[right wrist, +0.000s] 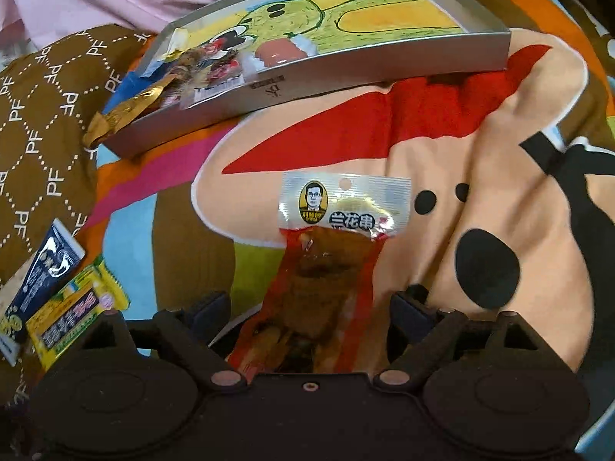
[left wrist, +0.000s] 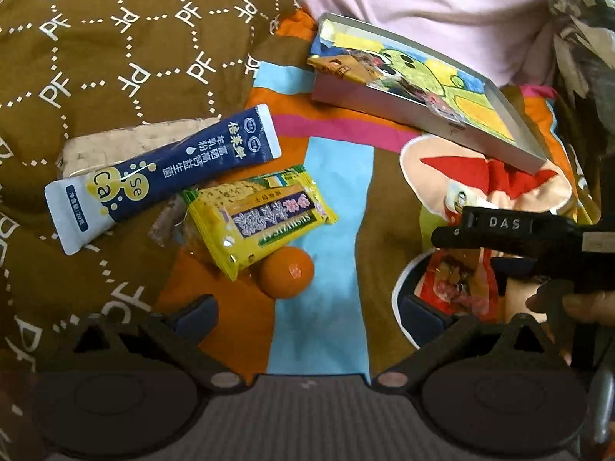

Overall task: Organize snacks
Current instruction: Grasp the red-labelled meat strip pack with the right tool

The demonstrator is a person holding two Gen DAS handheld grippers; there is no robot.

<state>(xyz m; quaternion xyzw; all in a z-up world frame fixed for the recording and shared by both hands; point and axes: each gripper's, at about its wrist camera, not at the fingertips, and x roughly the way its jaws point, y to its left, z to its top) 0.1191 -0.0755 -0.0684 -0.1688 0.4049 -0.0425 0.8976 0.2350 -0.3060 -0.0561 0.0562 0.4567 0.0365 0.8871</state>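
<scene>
"PF" repeated across brown quilt [left wrist: 96, 57], "Ca" and "Se" on navy sachet [left wrist: 161, 176], "SUSHIZIZAI" on yellow packet [left wrist: 257, 219], "DAS" on black gripper body [left wrist: 507, 230], "兰花串" on red snack pouch [right wrist: 338, 238]

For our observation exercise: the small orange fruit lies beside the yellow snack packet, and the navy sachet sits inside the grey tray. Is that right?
Not quite. The left wrist view shows the navy sachet on the bedding, outside the grey tray. The orange fruit does lie beside the yellow snack packet.

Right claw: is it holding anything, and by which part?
Cannot tell: the red snack packet lies between the right claw's apart fingers, lower end nearest them. Left claw holds nothing.
</scene>
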